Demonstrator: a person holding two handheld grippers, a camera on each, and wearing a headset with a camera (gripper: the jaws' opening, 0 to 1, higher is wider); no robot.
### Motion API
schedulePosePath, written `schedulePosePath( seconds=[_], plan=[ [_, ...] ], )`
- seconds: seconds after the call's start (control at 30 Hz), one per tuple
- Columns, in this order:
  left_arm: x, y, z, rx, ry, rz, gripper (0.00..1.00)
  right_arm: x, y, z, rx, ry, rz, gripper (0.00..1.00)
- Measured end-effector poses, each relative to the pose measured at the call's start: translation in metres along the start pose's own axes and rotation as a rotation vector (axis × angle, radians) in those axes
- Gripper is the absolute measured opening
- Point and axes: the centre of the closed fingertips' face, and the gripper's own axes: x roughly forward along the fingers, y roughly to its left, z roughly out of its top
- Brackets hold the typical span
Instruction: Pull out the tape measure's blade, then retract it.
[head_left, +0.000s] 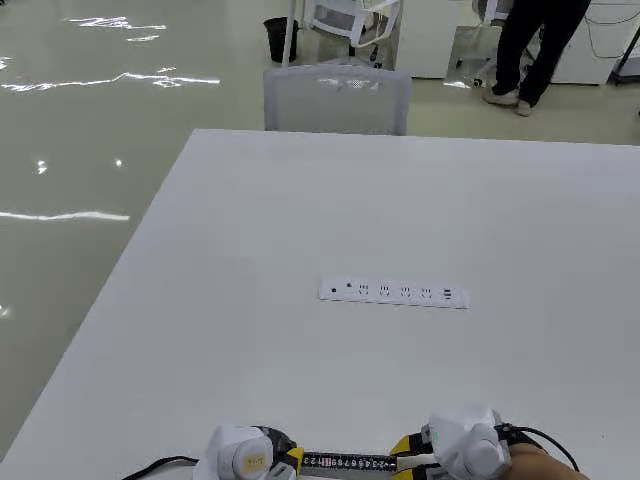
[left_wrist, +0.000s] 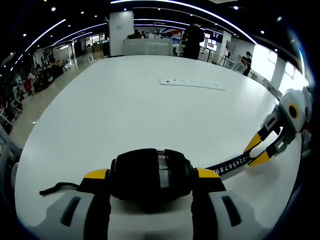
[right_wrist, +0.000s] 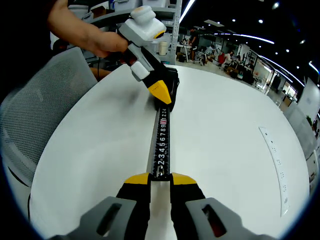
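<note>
Left claw (left_wrist: 152, 176) is squeezed onto the black tape measure (left_wrist: 149, 167), with a yellow tip on each side of the case. It's down at the near edge of the white worktop (head_left: 300, 210). The case sits low over the surface, but I can't tell whether it actually touches.

Right claw (right_wrist: 160, 179) is pinching the free end of the blade (right_wrist: 161, 140), tips pressed together on it. So the blade is out of the case and stretched in a straight line between the two claws, printed numbers facing up. It runs just above the worktop.

In the right gripper view you can see a hand (right_wrist: 87, 35) wrapped around the left tool's handle.

Further out, about mid-worktop, a white power strip (head_left: 393, 292) lies flat, well apart from the tape. A grey mesh chair (head_left: 336, 98) is pushed up to the far edge. Beyond that, a person (head_left: 535, 45) in dark clothes stands on the shiny floor.
</note>
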Motion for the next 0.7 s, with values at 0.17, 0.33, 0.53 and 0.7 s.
schedulePosePath(
  seconds=[0.17,0.33,0.53,0.7],
  plan=[
    [-0.001,0.000,0.000,-0.005,0.000,-0.003,0.61,0.002,-0.001,0.001,-0.002,-0.002,0.001,0.14],
    [-0.004,0.000,0.002,-0.011,0.000,-0.007,0.61,0.004,-0.001,0.002,-0.005,-0.004,0.000,0.14],
    [-0.004,0.000,0.002,-0.014,0.001,-0.014,0.61,0.006,-0.001,0.004,-0.009,-0.007,0.000,0.14],
    [-0.010,-0.001,0.003,-0.015,0.003,-0.018,0.61,0.008,-0.002,0.008,-0.013,-0.013,0.000,0.14]
  ],
)
